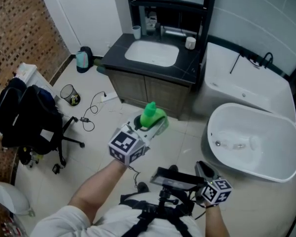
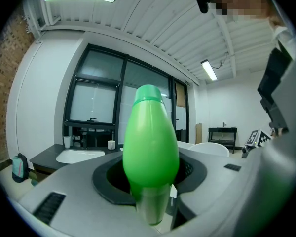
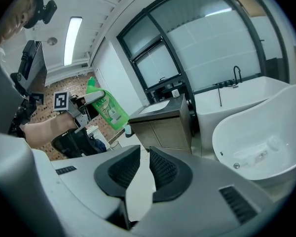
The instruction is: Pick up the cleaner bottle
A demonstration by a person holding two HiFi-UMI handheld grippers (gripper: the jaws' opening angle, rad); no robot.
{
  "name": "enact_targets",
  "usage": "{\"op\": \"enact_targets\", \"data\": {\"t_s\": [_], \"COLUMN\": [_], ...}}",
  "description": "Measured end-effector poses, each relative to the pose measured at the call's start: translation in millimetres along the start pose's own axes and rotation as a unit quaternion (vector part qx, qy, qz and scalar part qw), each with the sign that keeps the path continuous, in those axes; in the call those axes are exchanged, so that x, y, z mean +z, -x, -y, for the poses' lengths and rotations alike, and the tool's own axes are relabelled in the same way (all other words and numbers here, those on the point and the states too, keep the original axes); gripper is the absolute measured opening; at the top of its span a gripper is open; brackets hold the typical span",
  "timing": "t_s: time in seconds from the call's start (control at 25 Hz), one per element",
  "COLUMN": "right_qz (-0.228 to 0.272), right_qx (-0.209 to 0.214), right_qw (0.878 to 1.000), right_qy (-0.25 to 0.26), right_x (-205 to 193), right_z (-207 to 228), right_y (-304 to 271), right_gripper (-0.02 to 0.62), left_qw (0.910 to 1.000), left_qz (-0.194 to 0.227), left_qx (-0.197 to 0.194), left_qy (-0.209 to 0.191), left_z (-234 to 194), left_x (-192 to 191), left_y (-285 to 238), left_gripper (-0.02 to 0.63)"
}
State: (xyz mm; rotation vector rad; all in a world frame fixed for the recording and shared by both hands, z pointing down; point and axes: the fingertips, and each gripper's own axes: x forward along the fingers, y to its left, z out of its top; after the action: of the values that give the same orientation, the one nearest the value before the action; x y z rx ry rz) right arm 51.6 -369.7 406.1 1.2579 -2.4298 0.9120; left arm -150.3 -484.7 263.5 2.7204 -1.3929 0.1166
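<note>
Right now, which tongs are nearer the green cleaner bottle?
Left. The left tongs grip the cleaner bottle itself; the right tongs are empty, apart from it, lower right in the head view.

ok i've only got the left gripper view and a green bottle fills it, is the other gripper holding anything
Observer: No. The right gripper has its jaws a little apart with nothing between them.
Operator: is the bottle off the ground
Observer: Yes. In the head view the left gripper holds the bottle up in the air above the tiled floor, in front of the sink cabinet.
Operator: any label on it
Observer: Yes. The right gripper view shows a printed label on the bottle's side; the print is too small to read.
</note>
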Motion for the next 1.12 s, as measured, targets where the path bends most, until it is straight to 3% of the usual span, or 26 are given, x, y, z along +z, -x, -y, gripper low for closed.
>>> {"op": "enact_targets", "data": {"t_s": [0.36, 1.12], "right_qz": [0.015, 0.010], "right_qx": [0.001, 0.015], "right_qw": [1.000, 1.000], "right_qy": [-0.002, 0.004], "right_x": [15, 9], "right_z": [-18, -63], "right_y": [2, -4], "right_gripper": [0.063, 0.063], "left_qw": [0.9997, 0.9988], "left_qz": [0.021, -0.009], "left_qx": [0.000, 0.018], "left_qy": [0.016, 0.045], "left_z": [0, -1], "left_x": [11, -29], "left_y": [34, 104], "left_gripper": [0.164, 0.166]}}
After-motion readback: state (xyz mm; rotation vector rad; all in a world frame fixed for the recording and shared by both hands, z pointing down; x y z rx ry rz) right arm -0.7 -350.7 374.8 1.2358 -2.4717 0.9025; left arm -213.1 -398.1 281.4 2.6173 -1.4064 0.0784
